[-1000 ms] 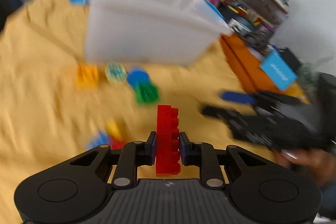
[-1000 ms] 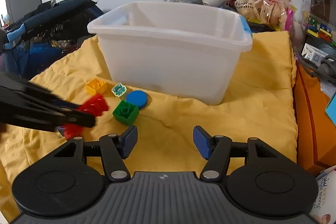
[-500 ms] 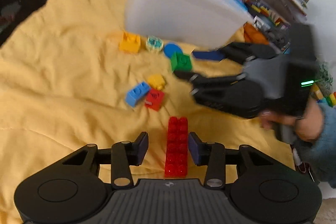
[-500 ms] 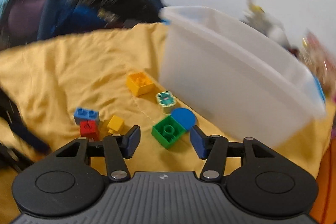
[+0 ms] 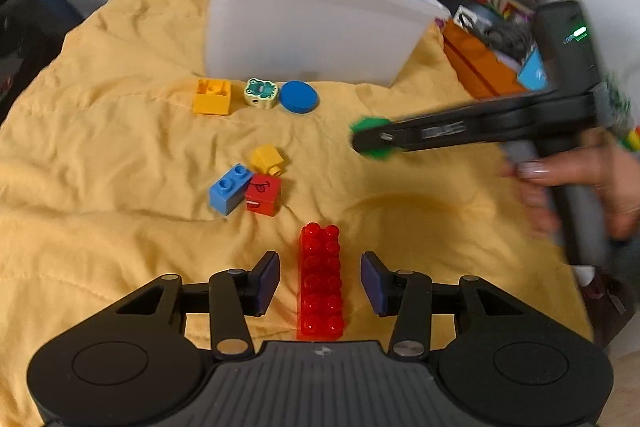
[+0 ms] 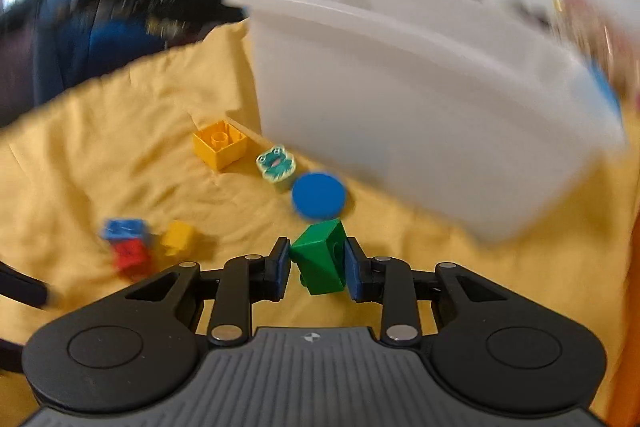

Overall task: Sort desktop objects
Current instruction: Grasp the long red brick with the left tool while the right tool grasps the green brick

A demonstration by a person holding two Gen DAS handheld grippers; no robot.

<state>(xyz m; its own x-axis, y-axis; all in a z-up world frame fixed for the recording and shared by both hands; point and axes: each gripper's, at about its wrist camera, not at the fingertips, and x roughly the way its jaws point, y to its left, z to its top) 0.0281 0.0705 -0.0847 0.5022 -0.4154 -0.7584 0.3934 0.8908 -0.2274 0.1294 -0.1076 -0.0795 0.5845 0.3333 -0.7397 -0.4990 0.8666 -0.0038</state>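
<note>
Left gripper: our left gripper (image 5: 320, 283) has just been opening; its pads stand spread, clear on both sides of the long red brick (image 5: 320, 283), which lies on the yellow cloth (image 5: 100, 187) between them, let go.
Right gripper: our right gripper (image 6: 316, 265) has just been closing, and its pads now pinch the green brick (image 6: 320, 259), tilted between them; in the left wrist view the same brick (image 5: 370, 125) shows at the fingertips, just above the cloth.
Bin: the white bin (image 5: 312, 19) stands at the back of the cloth; we cannot see its floor, so we cannot tell what it already holds.
Not yet sorted: near the bin's front wall we count the orange brick (image 5: 212, 95), the frog tile (image 5: 261, 92) and the blue disc (image 5: 299, 97); nearer us the blue brick (image 5: 230, 187), the small yellow brick (image 5: 267, 159) and the red face brick (image 5: 263, 194) sit touching in a cluster.
Progress: we judge the sorting early or midway, with seven pieces loose on the cloth and one in hand.
Left to do: we expect the green brick to be placed, then the rest picked one by one.
</note>
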